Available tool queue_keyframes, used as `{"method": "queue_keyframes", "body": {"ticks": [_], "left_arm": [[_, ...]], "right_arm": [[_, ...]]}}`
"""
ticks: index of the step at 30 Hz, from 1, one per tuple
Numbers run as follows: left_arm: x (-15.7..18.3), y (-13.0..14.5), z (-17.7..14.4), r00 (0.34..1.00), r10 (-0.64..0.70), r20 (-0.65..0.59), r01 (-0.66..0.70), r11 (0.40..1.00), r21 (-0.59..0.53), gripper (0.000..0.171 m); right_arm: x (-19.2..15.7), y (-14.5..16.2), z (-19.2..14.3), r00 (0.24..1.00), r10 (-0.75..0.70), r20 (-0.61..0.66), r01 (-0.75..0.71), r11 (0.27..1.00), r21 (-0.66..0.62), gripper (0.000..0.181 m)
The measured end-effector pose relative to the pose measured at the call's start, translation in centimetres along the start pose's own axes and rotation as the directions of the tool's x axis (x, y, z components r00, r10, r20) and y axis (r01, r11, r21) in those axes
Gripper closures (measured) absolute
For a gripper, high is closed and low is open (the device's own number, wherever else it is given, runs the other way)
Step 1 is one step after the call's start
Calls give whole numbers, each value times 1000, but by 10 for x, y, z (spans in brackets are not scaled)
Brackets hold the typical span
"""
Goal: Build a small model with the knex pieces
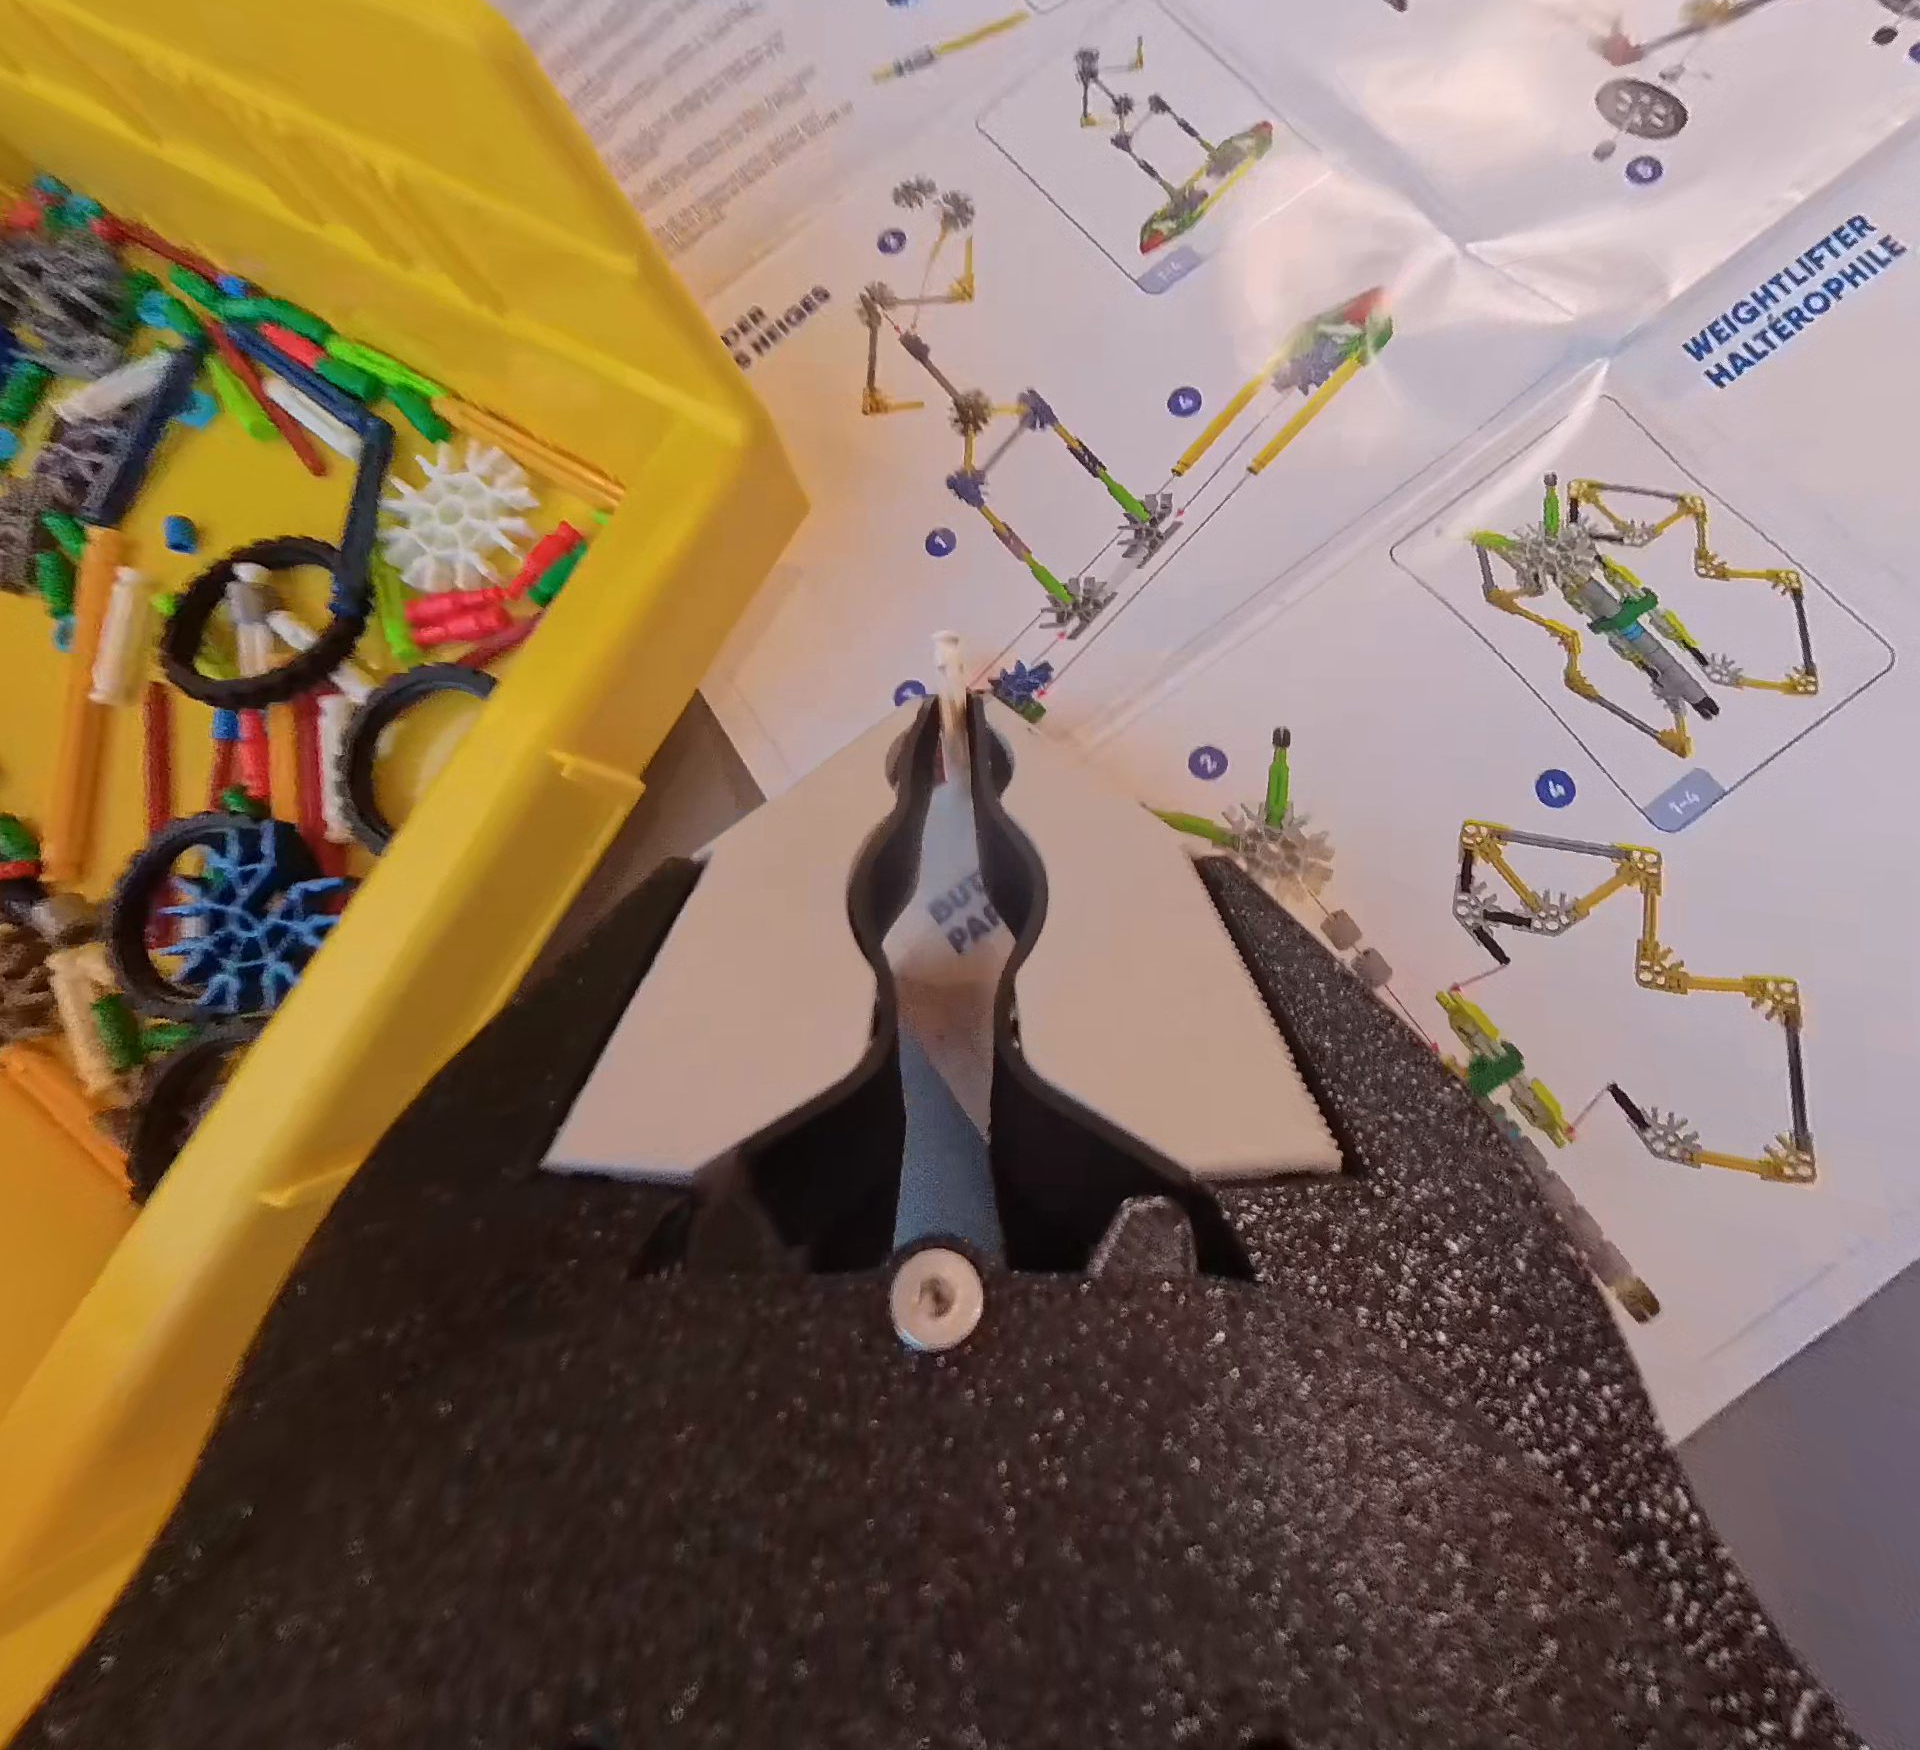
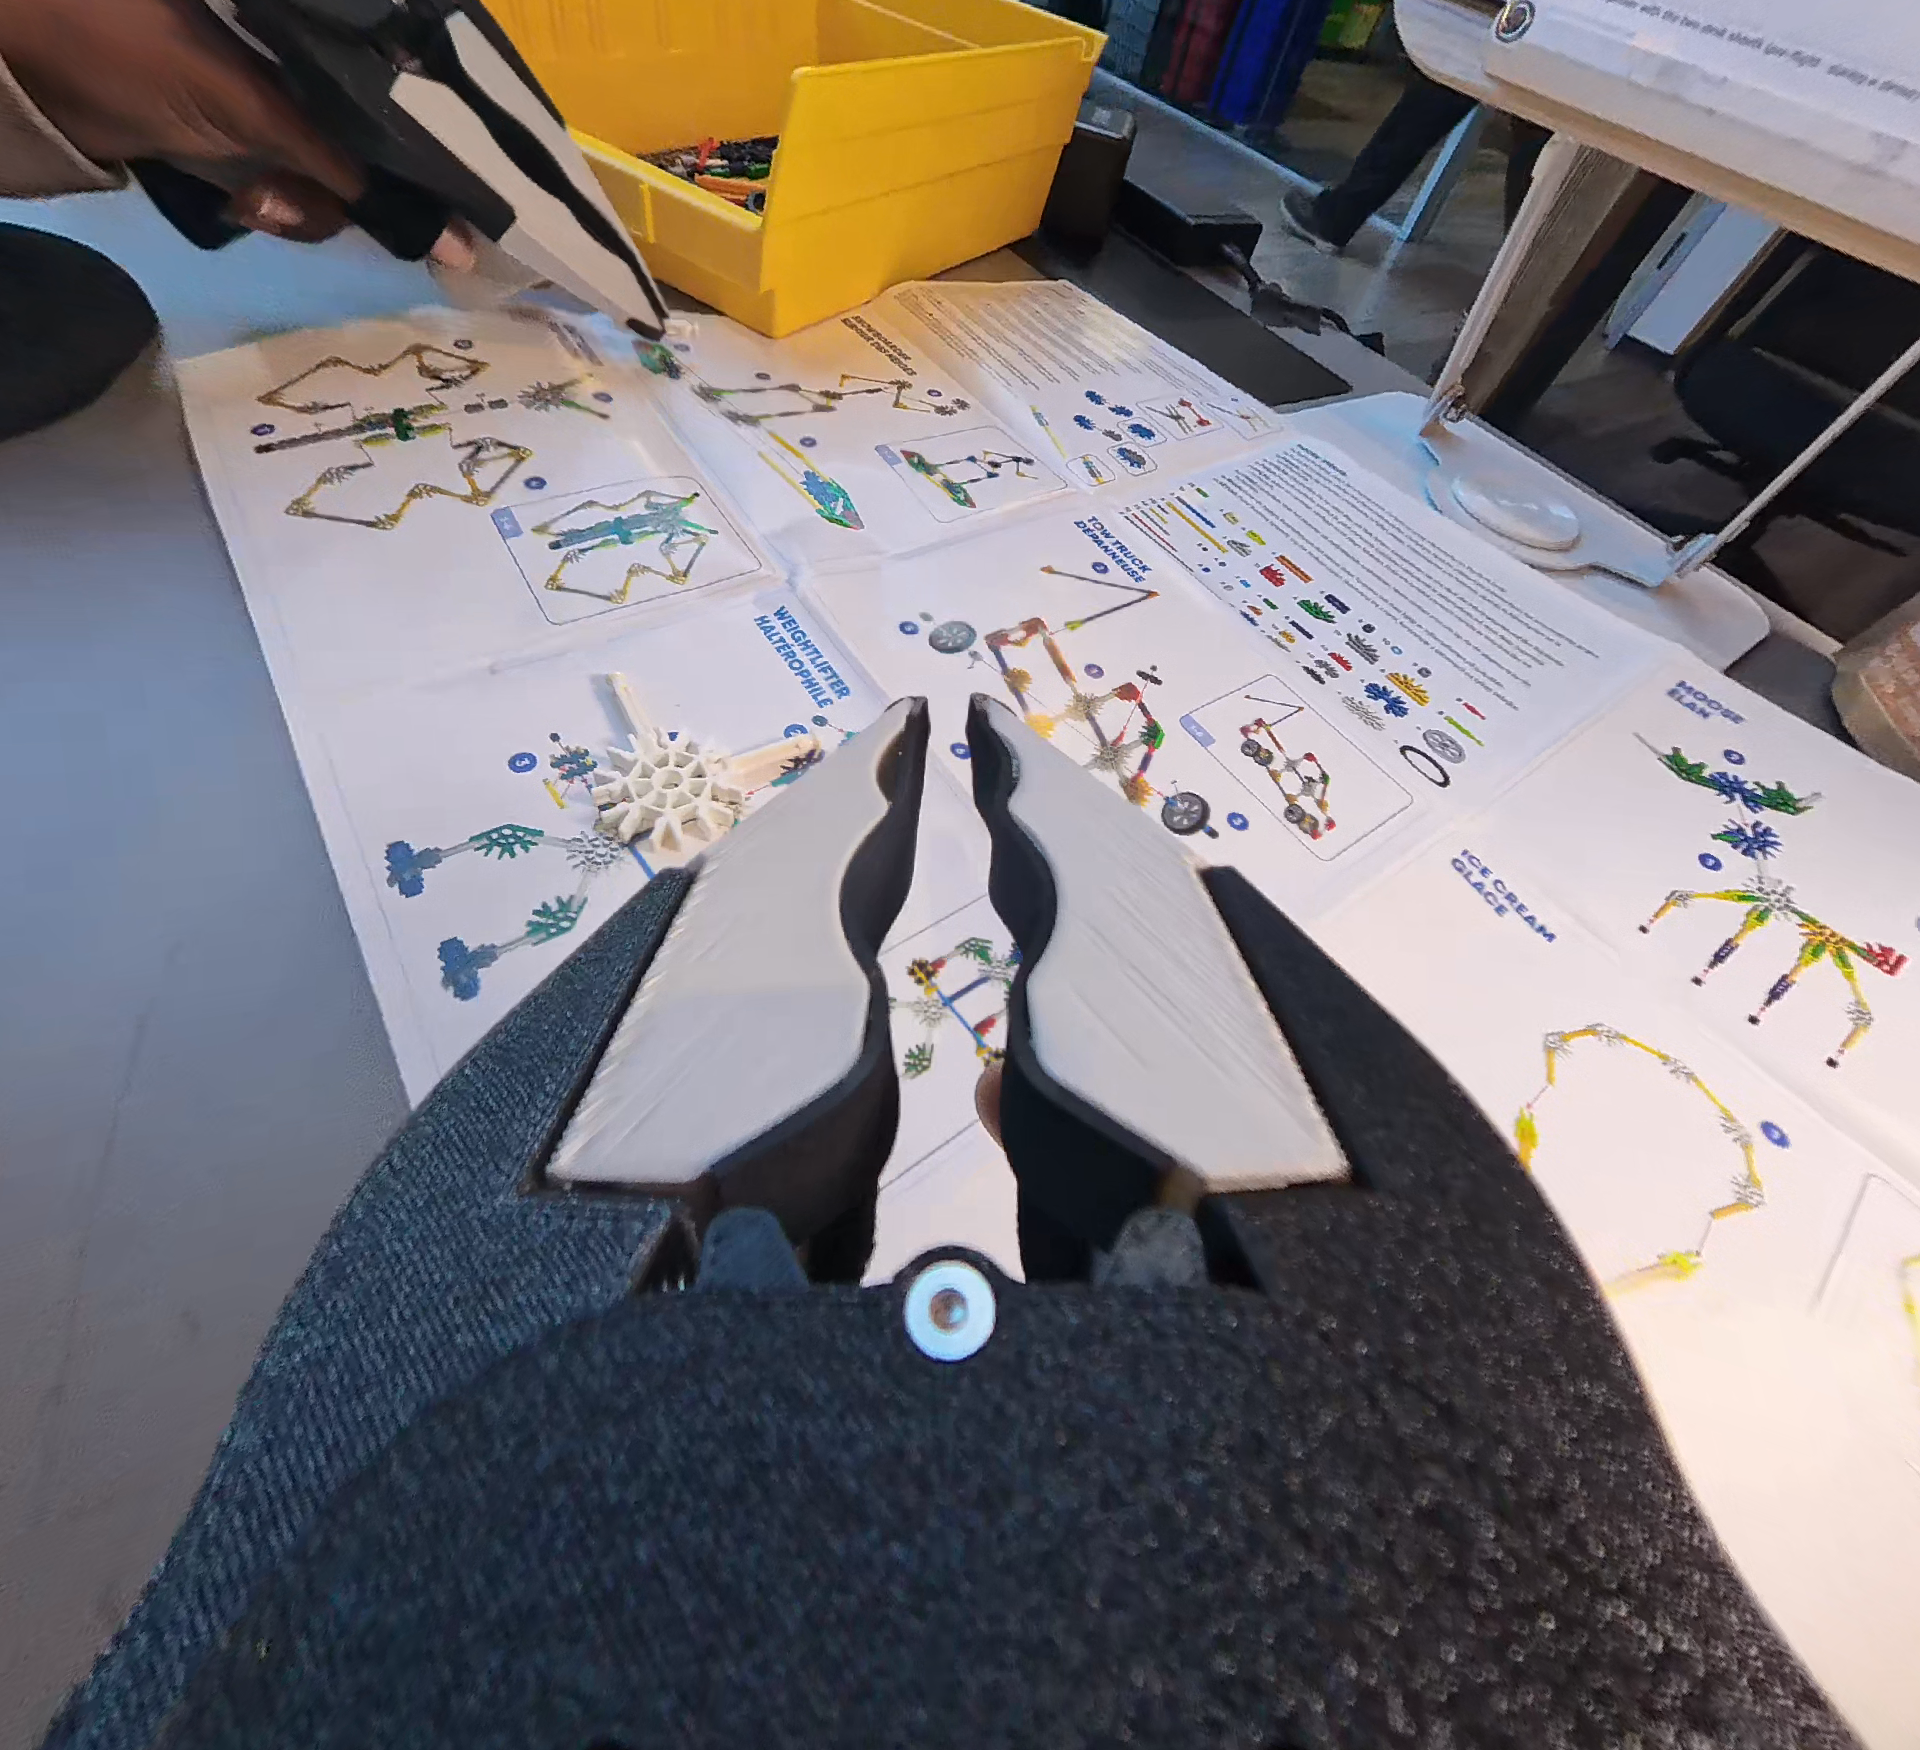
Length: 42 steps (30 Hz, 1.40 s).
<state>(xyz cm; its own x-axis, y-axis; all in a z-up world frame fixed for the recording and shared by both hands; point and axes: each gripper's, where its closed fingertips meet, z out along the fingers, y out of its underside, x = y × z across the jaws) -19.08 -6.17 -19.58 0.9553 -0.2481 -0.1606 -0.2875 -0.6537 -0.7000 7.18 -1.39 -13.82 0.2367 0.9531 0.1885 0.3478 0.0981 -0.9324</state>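
My left tool is pinching a short white rod at its tips, just beside the yellow bin's near corner, over the instruction sheet. The rod is stiff moulded plastic, thin and light, with a knobbed end that sticks out past the tips; I judge it smooth enough to twist in the grip, so a hold on its mid-shaft looks safest. The bin is glossy hard plastic, full of a loose jumble of rods, toothed connectors and ribbed black tyres.

My right tool is slightly spread and holds nothing, well apart from the bin, above the sheet. Just left of its tips lies a white snowflake connector with white rods plugged into it: rigid, flat, notched round the rim. The sheet is thin, creased and glossy on the grey surface.
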Motion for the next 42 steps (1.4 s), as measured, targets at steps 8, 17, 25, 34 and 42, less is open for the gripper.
{"method": "queue_keyframes", "body": {"ticks": [8,17,25,34,42], "left_arm": [[85,-96,-31,928,62,-368,58,950,307,169],[234,-99,-76,583,404,-705,71,839,540,169],[231,-90,-91,576,426,-698,91,815,573,169],[231,-89,-92,573,443,-689,75,809,582,169],[224,-88,-84,618,445,-648,35,808,589,169]], "right_arm": [[-16,-7,2,998,-1,55,-2,999,43,173],[-103,-40,-18,859,26,512,-109,985,133,150],[-112,-48,-17,797,109,593,-229,965,130,161],[-112,-49,-17,789,116,603,-243,961,133,181],[-92,-42,-12,857,109,503,-203,970,136,170]]}}
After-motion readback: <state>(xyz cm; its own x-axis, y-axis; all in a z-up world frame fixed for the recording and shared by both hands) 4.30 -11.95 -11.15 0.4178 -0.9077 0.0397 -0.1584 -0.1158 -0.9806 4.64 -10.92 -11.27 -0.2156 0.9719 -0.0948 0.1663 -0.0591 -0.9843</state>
